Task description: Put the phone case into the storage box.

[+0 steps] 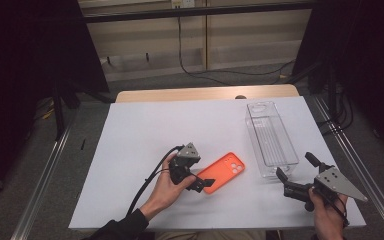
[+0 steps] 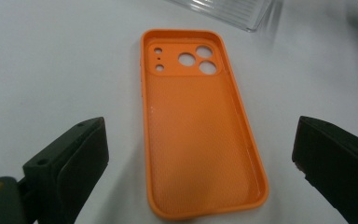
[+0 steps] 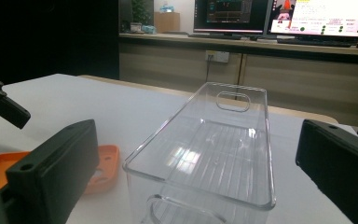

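Left gripper (image 2: 200, 154) fingers (image 2: 70, 154) spread wide, straddling the near end of the orange phone case (image 2: 198, 135) without touching it. Case lying flat on the white bench (image 1: 145, 135), hollow side up, long axis running straight away from the fingers, camera cut-outs at the far end; textured inner face, raised rim. Clearly the nearer hand for this grasp, likely a pinch across the short width. Right gripper (image 1: 292, 181) fingers (image 3: 56, 172) likewise spread, held apart before the near end of the clear plastic bin (image 1: 270, 137), just right of the case.
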Demonstrator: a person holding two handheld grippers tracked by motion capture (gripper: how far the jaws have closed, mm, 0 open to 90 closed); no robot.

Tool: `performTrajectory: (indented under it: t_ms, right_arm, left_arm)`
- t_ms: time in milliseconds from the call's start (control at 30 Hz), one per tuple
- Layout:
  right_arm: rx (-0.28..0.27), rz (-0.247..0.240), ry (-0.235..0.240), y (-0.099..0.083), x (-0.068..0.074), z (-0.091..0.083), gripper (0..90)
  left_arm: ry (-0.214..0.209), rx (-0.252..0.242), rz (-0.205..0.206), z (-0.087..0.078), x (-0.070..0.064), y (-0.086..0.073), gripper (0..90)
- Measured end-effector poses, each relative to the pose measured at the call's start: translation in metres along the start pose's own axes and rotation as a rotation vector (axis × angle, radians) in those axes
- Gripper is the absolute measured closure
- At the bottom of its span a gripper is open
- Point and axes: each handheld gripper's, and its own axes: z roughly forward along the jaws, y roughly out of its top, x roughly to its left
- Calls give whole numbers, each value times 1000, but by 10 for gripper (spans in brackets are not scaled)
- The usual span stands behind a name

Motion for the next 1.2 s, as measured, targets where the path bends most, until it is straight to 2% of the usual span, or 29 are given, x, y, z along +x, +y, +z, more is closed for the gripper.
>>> performTrajectory:
  t_ms: [100, 133, 167, 200, 300, 367, 500, 533, 600, 667, 733, 767, 967, 1100, 1200]
  right_arm:
    - [2, 0, 1, 0, 0, 0, 0]
    - [-1, -1, 4, 0, 0, 0, 0]
    - [-5, -1, 0, 0, 0, 0, 0]
    - [-7, -1, 1, 0, 0, 0, 0]
    - [-4, 1, 0, 0, 0, 0, 0]
    - [-5, 1, 1, 0, 0, 0, 0]
    - [-4, 0, 4, 0, 1, 0, 0]
    - [-3, 0, 3, 0, 1, 0, 0]
    - [-3, -2, 3, 0, 0, 0, 0]
    - [-4, -1, 2, 0, 0, 0, 0]
    - [-2, -2, 2, 0, 0, 0, 0]
    - [1, -2, 4, 0, 0, 0, 0]
    - [-2, -2, 4, 0, 0, 0, 0]
    - [2, -3, 7, 0, 0, 0, 0]
    - [2, -3, 8, 0, 0, 0, 0]
  left_arm:
    - [-3, 10, 10, 6, -1, 6, 38]
    - [12, 7, 1, 7, -1, 8, 38]
    - [5, 5, -6, 9, -1, 10, 31]
    - [-1, 27, 0, 10, 1, 12, 34]
    - [6, 46, 7, 15, 4, 17, 36]
    - [-19, 69, 11, 20, 6, 19, 39]
    - [-7, 105, 26, 26, 9, 23, 40]
    - [-20, 120, 14, 31, 9, 25, 41]
    - [-13, 153, 30, 34, 8, 26, 54]
    - [-24, 172, 39, 38, 6, 28, 102]
    - [-18, 179, 43, 40, 6, 28, 83]
    - [-18, 204, 49, 45, 4, 30, 79]
    - [-28, 228, 66, 54, -2, 36, 68]
    - [-1, 270, 70, 63, -3, 35, 57]
    - [5, 257, 62, 65, -2, 35, 59]
